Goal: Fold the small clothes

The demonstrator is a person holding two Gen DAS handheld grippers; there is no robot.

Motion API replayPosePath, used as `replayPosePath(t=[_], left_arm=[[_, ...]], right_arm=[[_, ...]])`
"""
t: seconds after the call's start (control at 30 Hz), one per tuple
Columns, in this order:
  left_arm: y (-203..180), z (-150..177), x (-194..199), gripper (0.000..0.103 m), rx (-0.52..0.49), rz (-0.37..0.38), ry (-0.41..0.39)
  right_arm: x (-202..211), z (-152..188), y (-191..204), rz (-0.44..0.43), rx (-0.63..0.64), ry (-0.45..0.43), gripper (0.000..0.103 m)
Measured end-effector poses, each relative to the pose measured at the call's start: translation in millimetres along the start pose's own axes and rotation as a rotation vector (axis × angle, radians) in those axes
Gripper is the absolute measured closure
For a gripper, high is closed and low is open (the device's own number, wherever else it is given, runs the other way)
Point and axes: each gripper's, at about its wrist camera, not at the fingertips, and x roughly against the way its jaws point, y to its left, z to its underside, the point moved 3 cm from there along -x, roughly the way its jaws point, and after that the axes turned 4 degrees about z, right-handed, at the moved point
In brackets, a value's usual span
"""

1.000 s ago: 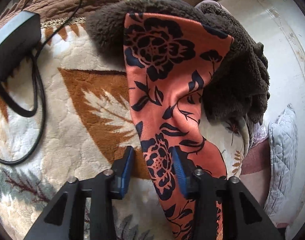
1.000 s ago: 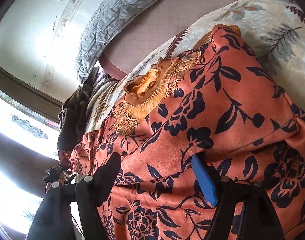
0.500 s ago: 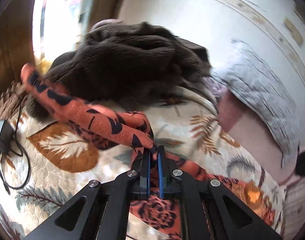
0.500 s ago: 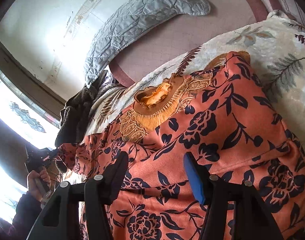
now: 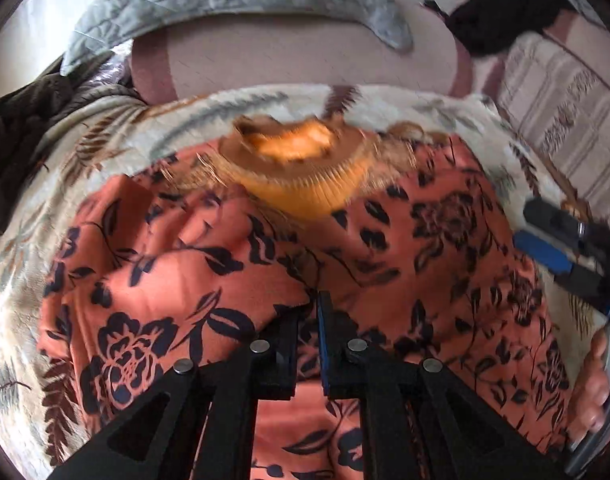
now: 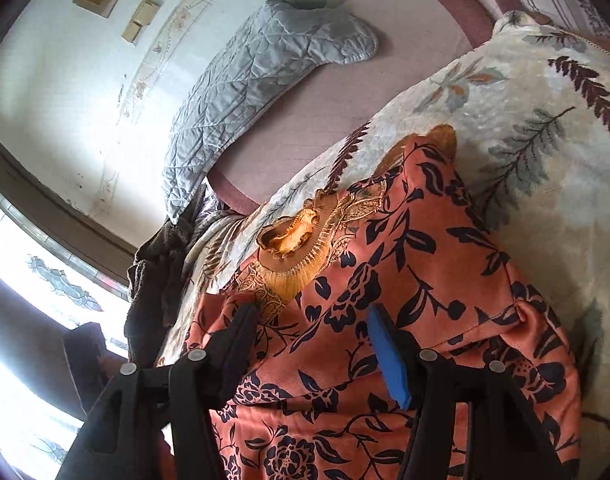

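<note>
A: Where is the dress (image 5: 405, 264)?

B: Spread on the leaf-print blanket (image 6: 545, 184), its gold collar (image 6: 297, 248) toward the grey pillow (image 6: 261, 80). A flap of it is folded over on one side, over the body.

A: And the left gripper (image 5: 308, 344)?

B: Its jaws are all but closed, pinching a fold of the dress. The view is blurred, but cloth shows in the narrow gap.

A: The right gripper (image 6: 317, 344)?

B: About half open over the dress, below the collar. I cannot tell whether its pads touch the cloth. From the left camera its blue pad (image 5: 545, 252) shows at the dress's edge, with a hand (image 5: 593, 392) behind it.

A: Anything else?

B: A brown fleece (image 5: 17, 128) at the blanket's far corner.
</note>
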Motion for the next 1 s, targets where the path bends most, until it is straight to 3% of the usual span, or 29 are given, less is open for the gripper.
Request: replayPosePath(t=[0.07, 0.13, 0.17, 0.2, 0.27, 0.3, 0.4, 0.5, 0.57, 0.67, 0.77, 0.93, 1.0], left_arm=[[1.3, 17.6, 10.8, 0.093, -0.022, 0.025, -0.03], [13.9, 26.1, 38.5, 0.09, -0.012, 0.073, -0.125], [23.3, 27.7, 55.9, 0.081, -0.002, 0.101, -0.192], [35.7, 29.7, 74.5, 0.059, 0.015, 0.111, -0.27], [64.0, 28.6, 102.1, 0.029, 0.075, 0.049, -0.426], [79.6, 27.8, 110.1, 0.027, 0.104, 0.005, -0.466], [134.6, 26.4, 105.8, 0.027, 0.256, -0.069, -0.469], [185.3, 31.7, 77.5, 0.029, 0.452, -0.134, -0.382], [206.2, 31.4, 68.6, 0.032, 0.554, -0.12, -0.35], [218.0, 31.0, 71.8, 0.032, 0.599, -0.154, -0.341], [223.3, 34.0, 75.2, 0.032, 0.596, -0.197, -0.343], [233.3, 39.7, 77.2, 0.032, 0.637, -0.148, -0.347], [230.6, 36.8, 74.9, 0.032, 0.617, -0.165, -0.34]], right_arm=[[-1.1, 0.1, -1.8, 0.006, -0.005, 0.007, 0.041], [-4.2, 1.9, 0.4, 0.008, 0.006, 0.02, 0.041], [-6.2, 3.7, 3.0, 0.012, 0.019, 0.027, 0.041], [-8.7, 6.5, 6.5, 0.021, 0.039, 0.034, 0.041], [-14.3, 14.6, 16.1, 0.054, 0.105, 0.045, 0.041], [-17.4, 19.5, 22.9, 0.069, 0.149, 0.053, 0.041], [-24.8, 41.1, 47.7, 0.071, 0.295, 0.084, 0.041], [-27.9, 68.5, 79.4, 0.068, 0.465, 0.097, 0.041], [-38.0, 87.6, 100.3, -0.004, 0.496, 0.175, 0.041], [-61.0, 111.7, 126.1, -0.176, 0.387, 0.338, 0.041], [-84.3, 122.4, 142.9, -0.292, 0.203, 0.389, 0.036], [-133.5, 133.1, 145.5, -0.24, -0.031, 0.414, 0.035], [-145.0, 135.2, 145.1, -0.247, -0.096, 0.432, 0.046]])
